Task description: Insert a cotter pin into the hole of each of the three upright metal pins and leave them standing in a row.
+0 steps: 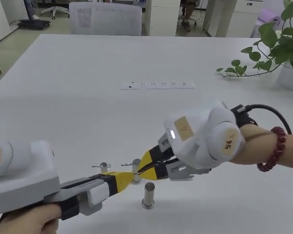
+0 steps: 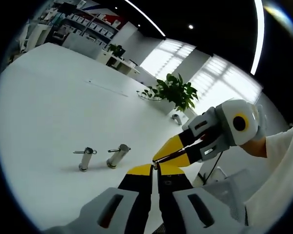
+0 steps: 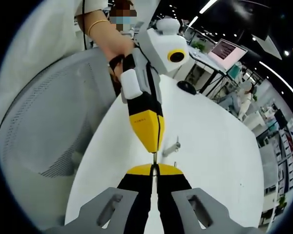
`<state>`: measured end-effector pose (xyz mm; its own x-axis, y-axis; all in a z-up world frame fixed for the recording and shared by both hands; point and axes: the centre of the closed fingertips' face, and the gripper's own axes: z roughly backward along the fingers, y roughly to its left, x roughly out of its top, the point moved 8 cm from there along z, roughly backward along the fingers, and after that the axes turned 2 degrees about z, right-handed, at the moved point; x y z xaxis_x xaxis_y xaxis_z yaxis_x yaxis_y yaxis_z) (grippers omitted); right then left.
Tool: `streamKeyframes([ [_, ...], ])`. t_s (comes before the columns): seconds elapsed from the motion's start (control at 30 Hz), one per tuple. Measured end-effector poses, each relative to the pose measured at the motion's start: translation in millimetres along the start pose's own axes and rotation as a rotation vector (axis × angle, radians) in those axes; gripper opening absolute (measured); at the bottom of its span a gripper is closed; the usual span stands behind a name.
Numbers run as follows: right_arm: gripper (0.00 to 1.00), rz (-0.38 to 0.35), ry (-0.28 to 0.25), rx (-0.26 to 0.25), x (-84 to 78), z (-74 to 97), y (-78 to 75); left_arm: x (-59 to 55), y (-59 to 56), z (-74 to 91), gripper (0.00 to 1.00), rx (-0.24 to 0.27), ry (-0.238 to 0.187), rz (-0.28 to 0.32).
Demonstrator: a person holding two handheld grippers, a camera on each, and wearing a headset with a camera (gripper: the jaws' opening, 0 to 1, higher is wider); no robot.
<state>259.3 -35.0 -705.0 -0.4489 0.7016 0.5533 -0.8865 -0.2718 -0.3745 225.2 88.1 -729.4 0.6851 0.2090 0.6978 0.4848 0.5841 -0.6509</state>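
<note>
The cotter pin is pinched between both tips; the left gripper and right gripper are squeezed tight on it; the first metal pin and second metal pin stand left of the left gripper; the bare metal pin stands near both tips on the tabletop.

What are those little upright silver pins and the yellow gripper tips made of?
The short upright silver pins look like bare steel or similar metal: grey, with bright glints. The left gripper and right gripper have yellow jaw tips with a matte, even colour, probably plastic or a rubbery coating; I can't tell which.
</note>
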Motion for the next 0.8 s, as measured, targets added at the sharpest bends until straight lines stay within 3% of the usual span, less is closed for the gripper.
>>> streamKeyframes([
  [0.23, 0.03, -0.008, 0.001, -0.005, -0.5, -0.8, -0.1, 1.3, 0.4, -0.4, 0.0, 0.007, 0.005, -0.09],
  [0.47, 0.04, -0.018, -0.014, -0.019, -2.2, -0.9, -0.2, 2.9, 1.6, 0.1, 0.0, 0.011, 0.007, -0.135],
  [0.7, 0.09, -0.111, -0.06, -0.013, -5.8, 2.7, -2.5, -0.5, 6.9, 2.5, 0.0, 0.037, 0.036, -0.262],
  [0.8, 0.11, -0.16, -0.074, 0.005, -8.5, 3.2, -1.6, -1.9, 8.5, 3.0, 0.0, 0.037, 0.041, -0.29],
])
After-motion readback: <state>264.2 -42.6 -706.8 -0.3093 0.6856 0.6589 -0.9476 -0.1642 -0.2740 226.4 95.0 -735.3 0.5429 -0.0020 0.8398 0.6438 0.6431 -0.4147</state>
